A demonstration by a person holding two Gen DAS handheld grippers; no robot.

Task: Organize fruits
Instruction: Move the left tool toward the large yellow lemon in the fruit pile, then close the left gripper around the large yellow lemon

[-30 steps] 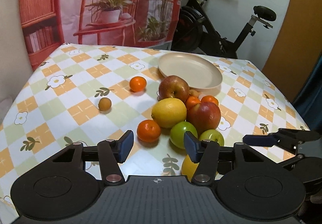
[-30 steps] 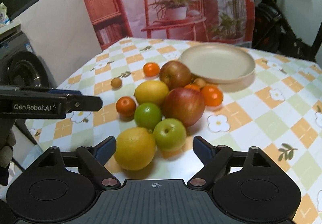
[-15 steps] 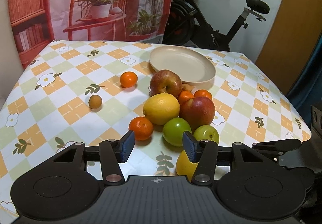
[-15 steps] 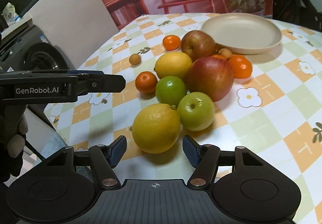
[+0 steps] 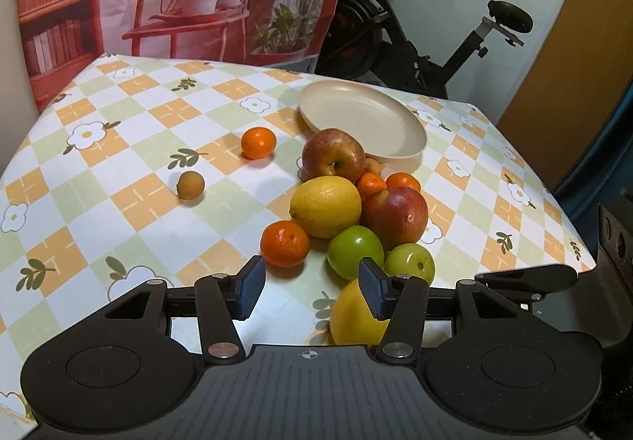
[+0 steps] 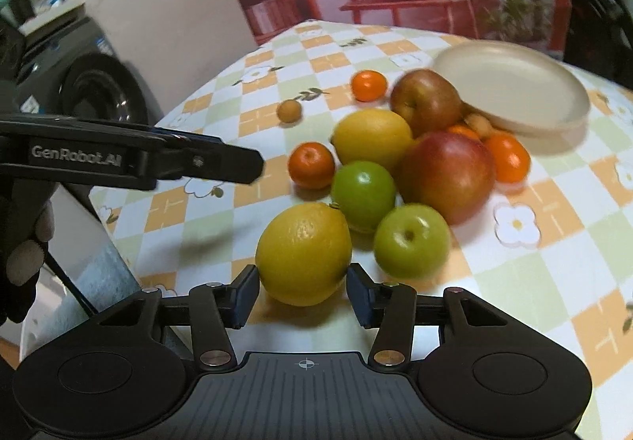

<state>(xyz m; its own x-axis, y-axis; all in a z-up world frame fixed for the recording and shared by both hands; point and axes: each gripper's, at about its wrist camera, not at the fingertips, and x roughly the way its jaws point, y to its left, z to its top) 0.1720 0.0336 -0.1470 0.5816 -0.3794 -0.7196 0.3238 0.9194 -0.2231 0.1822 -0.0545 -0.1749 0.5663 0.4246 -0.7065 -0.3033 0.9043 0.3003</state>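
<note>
While the right gripper (image 6: 302, 291) draws its blue-padded jaws in around the nearest fruit, a big round yellow lemon (image 6: 304, 253) at the near edge of the heap, the pads stand at its two flanks, the left one about touching the rind and the right one just beside it, so I would call them closing rather than clamped. That lemon sits at the front of the pile, free on the near side, which is likely why it is taken first: nothing need be pushed aside to reach it. Just behind it lie a small green apple (image 6: 411, 240) and a rounder green fruit (image 6: 363, 194), then a large red apple (image 6: 447, 175), a second yellow lemon (image 6: 372, 139) and an orange mandarin (image 6: 311, 165), all bunched and touching on the checked flowered tablecloth (image 6: 554, 262). Beyond them the shallow beige plate (image 6: 514, 84) lies empty, its near rim beside another red apple (image 6: 425, 103); it looks like the place meant for the fruit. One more mandarin (image 5: 258, 142) and a small brown round fruit (image 5: 190, 184) sit apart to the left. The left gripper (image 5: 310, 291) hangs over the near table edge with its jaws partly apart and nothing between them, the mandarin just ahead of its left pad; it seems to wait its turn, kept clear of the right one's reach
</note>
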